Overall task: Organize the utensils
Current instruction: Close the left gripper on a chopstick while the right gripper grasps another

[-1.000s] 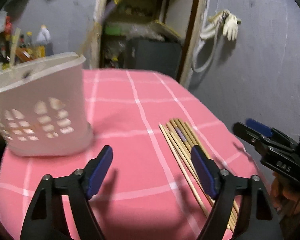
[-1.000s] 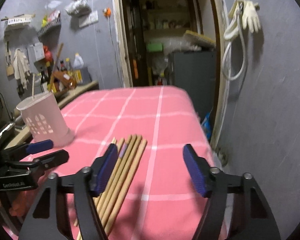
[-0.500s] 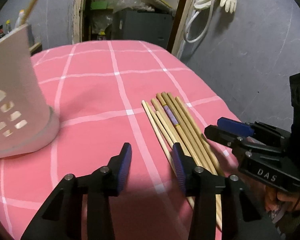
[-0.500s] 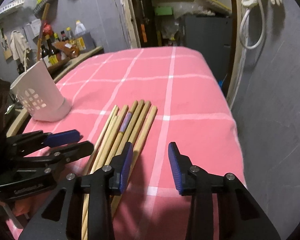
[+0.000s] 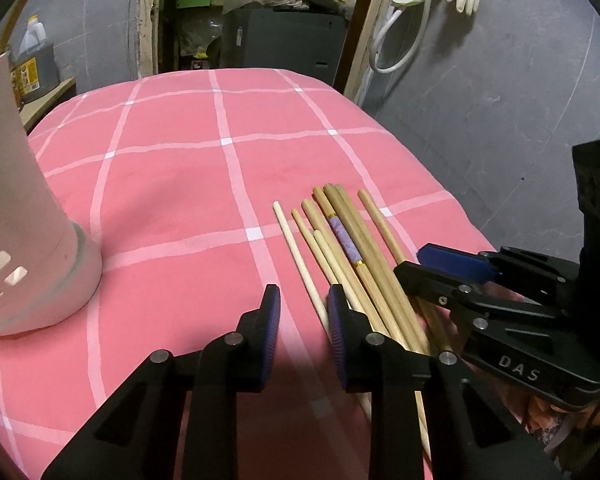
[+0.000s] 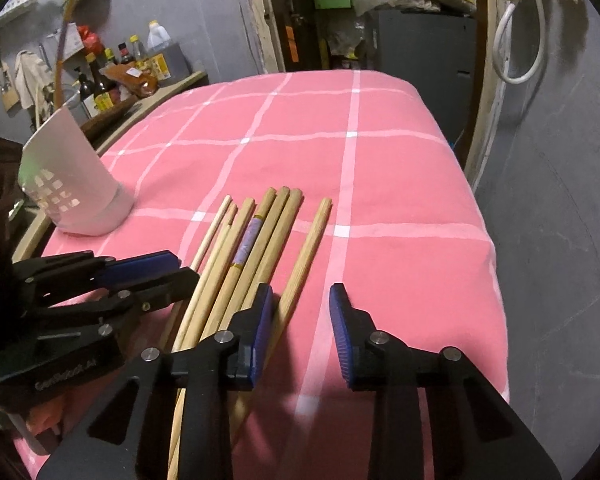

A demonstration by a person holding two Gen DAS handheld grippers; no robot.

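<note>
- a bundle of long wooden chopsticks (image 5: 342,248) lies side by side on the pink checked tablecloth (image 5: 180,184), one with a purple band.
- the white perforated plastic utensil holder (image 5: 16,216) stands upright, well apart to the left of the chopsticks.
- left gripper (image 5: 303,312) hovers at the chopsticks' left edge, jaws narrow and closing, nothing between them.
- right gripper (image 6: 300,308) sits at the chopsticks' right edge, jaws closing, the rightmost stick just inside its left pad, not clamped.

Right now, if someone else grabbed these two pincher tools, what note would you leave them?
Left gripper: jaws closing, nothing between them, just left of the chopsticks.
Right gripper: jaws closing, nothing between them, at the bundle's right edge.
Chopsticks lie loose on the pink tablecloth; the white holder stands to their left.
Done: no chopstick is gripped.
Left: grip the chopsticks and stand them in the holder.
</note>
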